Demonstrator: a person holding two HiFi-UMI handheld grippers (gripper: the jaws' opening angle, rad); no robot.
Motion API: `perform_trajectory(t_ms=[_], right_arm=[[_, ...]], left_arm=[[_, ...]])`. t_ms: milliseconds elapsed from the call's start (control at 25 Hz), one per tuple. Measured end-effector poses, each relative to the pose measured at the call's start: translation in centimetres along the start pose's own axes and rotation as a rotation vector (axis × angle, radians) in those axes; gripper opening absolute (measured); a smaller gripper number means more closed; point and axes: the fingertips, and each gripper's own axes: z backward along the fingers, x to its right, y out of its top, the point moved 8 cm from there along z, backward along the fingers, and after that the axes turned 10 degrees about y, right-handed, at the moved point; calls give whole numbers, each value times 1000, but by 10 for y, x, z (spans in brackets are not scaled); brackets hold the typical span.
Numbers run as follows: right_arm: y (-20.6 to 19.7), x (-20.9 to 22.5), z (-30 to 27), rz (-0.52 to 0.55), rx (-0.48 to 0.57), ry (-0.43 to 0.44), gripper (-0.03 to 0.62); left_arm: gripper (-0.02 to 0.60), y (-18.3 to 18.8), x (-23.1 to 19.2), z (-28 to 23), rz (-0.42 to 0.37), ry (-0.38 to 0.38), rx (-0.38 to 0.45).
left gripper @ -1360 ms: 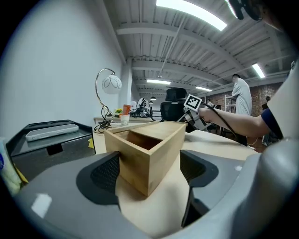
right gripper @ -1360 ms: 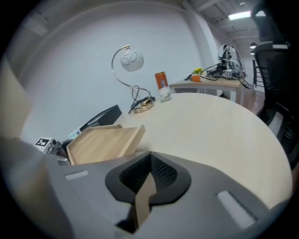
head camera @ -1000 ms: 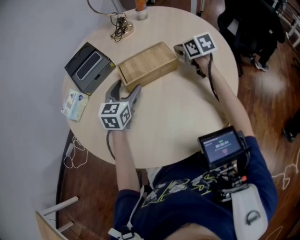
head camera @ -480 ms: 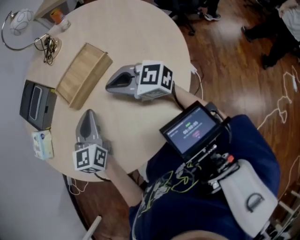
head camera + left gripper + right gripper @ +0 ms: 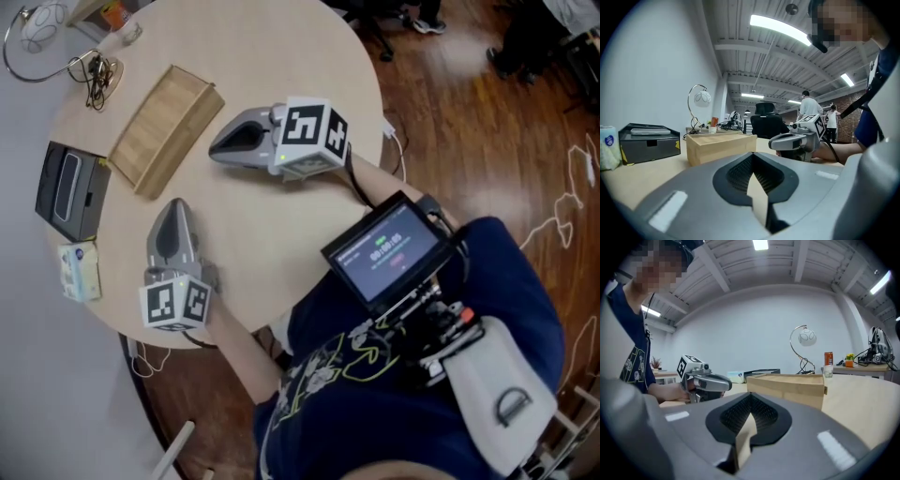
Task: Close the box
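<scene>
On the counter (image 5: 281, 244), left claw (image 5: 175, 206) and right claw (image 5: 216, 150) lie closed and empty, apart from the box (image 5: 167, 127). It looks shut: closing judged done; next, confirm seating.

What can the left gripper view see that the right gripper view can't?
Only the left gripper view shows the right gripper from outside, a black office chair and people standing far back. Only the right gripper view shows the left gripper from outside and a little plant. Both show the wooden box, the curly lamp and the black case, and each shows its own jaws shut with nothing between them.
</scene>
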Motion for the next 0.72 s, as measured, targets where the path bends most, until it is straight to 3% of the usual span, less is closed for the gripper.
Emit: perform_trajectory(t_ms=[200, 720], right_arm=[[-6, -2, 7, 23, -8, 12, 0], [-10, -2, 7, -23, 43, 3, 0]], left_arm=[[3, -4, 13, -5, -5, -86, 2], [3, -4, 11, -5, -16, -73, 7]])
